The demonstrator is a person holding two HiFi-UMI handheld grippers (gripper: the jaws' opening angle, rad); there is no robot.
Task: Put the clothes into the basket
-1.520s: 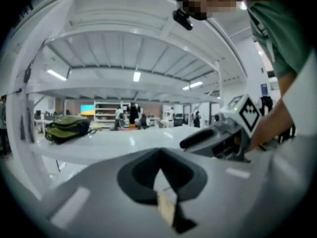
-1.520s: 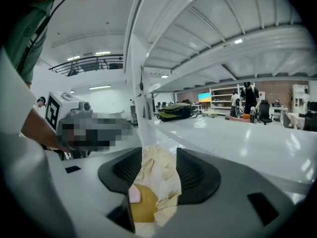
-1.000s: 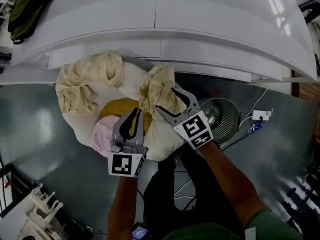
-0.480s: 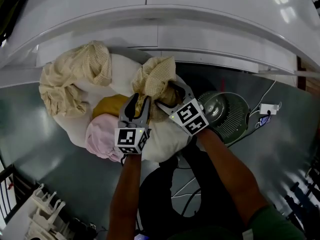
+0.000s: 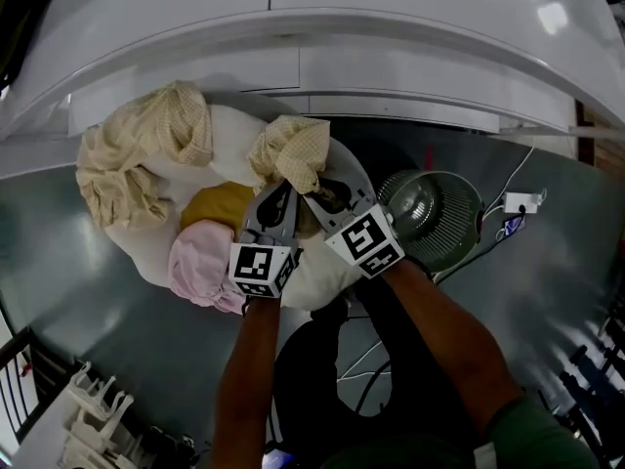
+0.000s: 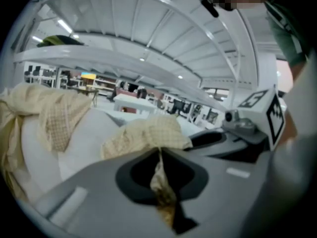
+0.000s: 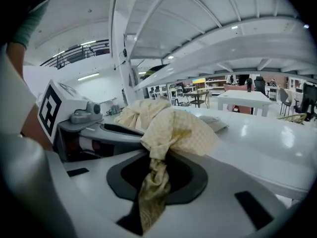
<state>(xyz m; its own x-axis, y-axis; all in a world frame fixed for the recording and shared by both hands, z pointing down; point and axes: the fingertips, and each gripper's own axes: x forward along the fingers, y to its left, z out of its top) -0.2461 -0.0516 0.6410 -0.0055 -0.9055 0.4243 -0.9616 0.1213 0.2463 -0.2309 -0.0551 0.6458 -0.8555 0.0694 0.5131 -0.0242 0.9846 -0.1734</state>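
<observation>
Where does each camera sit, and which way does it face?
Head view: on the person's head, looking steeply down on the clothes pile; both forearms show.
Left gripper view: rides the left hand-held gripper, looking along its jaws, just closed on the cream checked cloth.
Right gripper view: likewise on the right hand-held gripper, jaws also just closed on that cloth.
Shared: all three see that cloth.

head view: dim, glare at top | gripper views: bright, fisheye-curved, black corners | left tongs (image 6: 159, 151): blurred
</observation>
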